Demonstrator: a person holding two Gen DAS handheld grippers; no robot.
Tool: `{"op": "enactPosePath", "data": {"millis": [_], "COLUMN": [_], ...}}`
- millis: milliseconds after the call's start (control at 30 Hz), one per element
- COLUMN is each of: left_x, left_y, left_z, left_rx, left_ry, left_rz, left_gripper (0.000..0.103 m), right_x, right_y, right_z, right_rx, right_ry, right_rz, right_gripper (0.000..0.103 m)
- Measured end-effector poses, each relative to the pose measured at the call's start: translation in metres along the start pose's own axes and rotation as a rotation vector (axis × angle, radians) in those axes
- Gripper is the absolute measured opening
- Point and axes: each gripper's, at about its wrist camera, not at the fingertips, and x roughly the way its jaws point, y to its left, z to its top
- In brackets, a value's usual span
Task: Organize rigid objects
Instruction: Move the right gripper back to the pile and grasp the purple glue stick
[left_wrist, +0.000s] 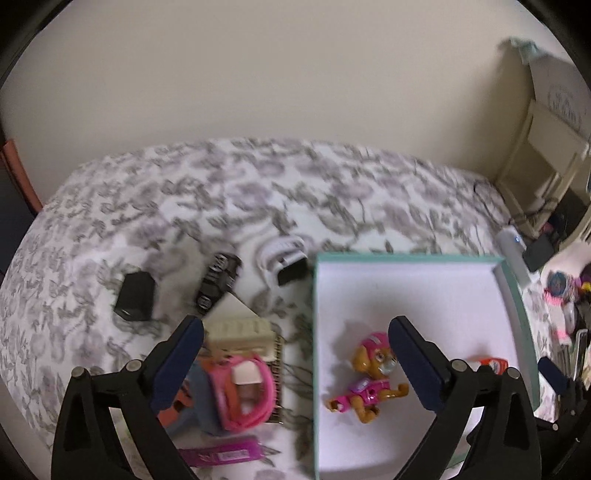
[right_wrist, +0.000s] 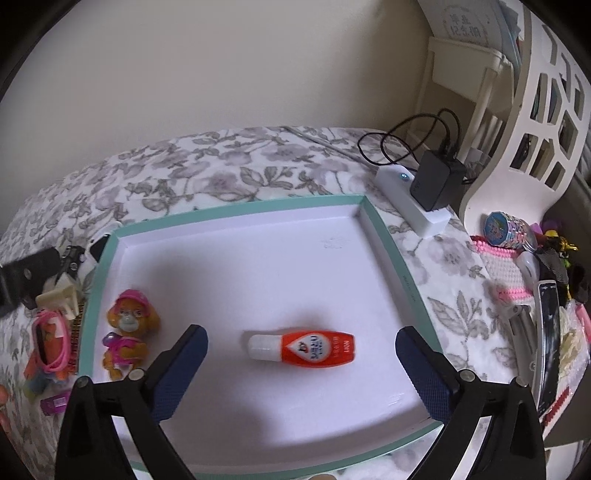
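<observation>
The shallow white tray with a teal rim (right_wrist: 384, 236) rests on the floral bedspread (right_wrist: 221, 173). Inside lie a brown-and-pink plastic puppy figure (right_wrist: 129, 332) at its left side and an orange glue bottle with a white cap (right_wrist: 306, 349) near centre. Left gripper (left_wrist: 295, 365) and right gripper (right_wrist: 301, 369) both stand released, grasping nothing.
</observation>
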Motion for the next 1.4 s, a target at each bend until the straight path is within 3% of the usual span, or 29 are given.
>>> {"op": "enactPosePath", "data": {"millis": [300,667,900,1067,1400], "left_x": [-0.036,-0.087,-0.073,-0.051,0.006], "left_y": [0.057,0.145,0.177,0.188,0.205], "left_z": [-0.005,-0.017,-0.034,-0.050,-0.078], "left_rx": [-0.094,-0.225,-0.289,-0.301,-0.324], "left_ry": [-0.076,-0.175,-0.071,0.025,0.248], "left_rz": [0.019,0.128,0.156,0.176,0.186], "left_gripper": [0.100,0.101,0.101,0.101,0.101], "right_x": [-0.034,-0.077,-0.071,-0.056,-0.027], "right_y": [0.036,0.100,0.149,0.180,0.205], "right_z": [0.002,-0.002,-0.021,-0.042,-0.070], "right_rx": [-0.055,-0.131,-0.211,-0.300,-0.342], "right_ry": [-0.082,-0.160,-0.081,-0.010,0.108], "right_rz": [0.081,0.279,0.385,0.389,0.392], "right_gripper": [0.103,0.103,0.103,0.103,0.103]}}
